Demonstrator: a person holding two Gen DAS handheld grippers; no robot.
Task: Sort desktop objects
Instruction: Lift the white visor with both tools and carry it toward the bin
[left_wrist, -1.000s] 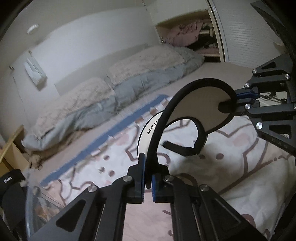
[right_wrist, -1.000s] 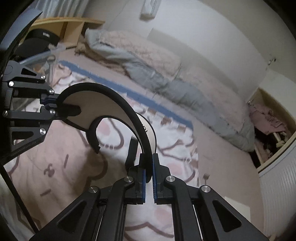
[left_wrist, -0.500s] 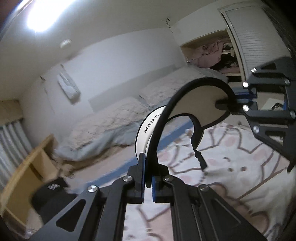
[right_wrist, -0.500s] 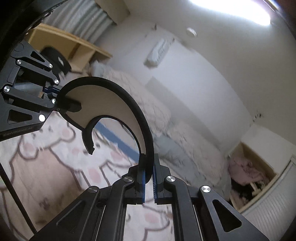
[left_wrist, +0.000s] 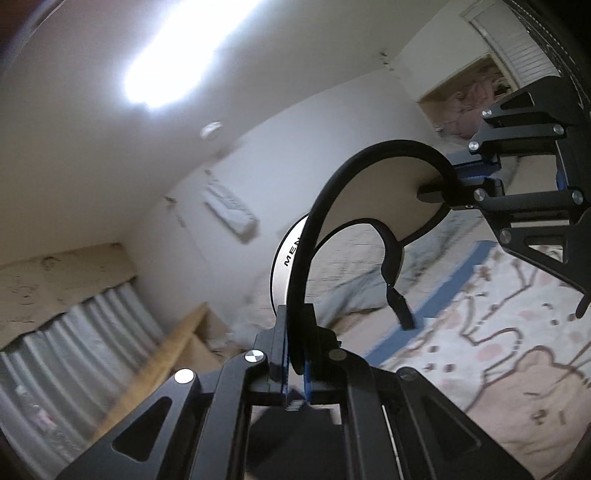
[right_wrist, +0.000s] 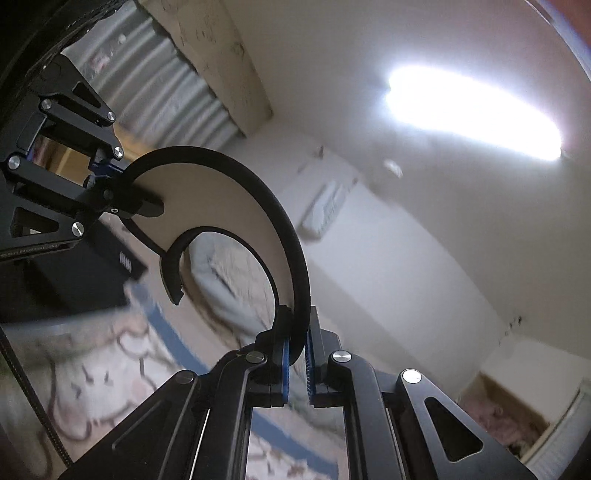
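Comparing the current views with those of half a second ago, both cameras are pitched further upward: the ceiling light now fills the upper part of each view, where earlier it sat only at the edge. The patterned bed cover has dropped to the lower corner of the left wrist view. The bedding pile against the wall is blurred in the right wrist view. The grey curtain and the wooden shelf edge have come into the left wrist view at lower left. The wall-mounted air conditioner sits higher and nearer centre than before.

The task object, a flat curved piece with a black rim, is held in the air above the bed between the two tools, as in the earlier frames. Its hooked end hangs free. A white disc with partial lettering "MEN" shows behind it.

The left gripper is clamped on one end of the black rim, blue pads pressed to either side. The right gripper grips the opposite end; its left pad touches the rim, and a narrow gap shows beside its right pad. The grasp points are unchanged.
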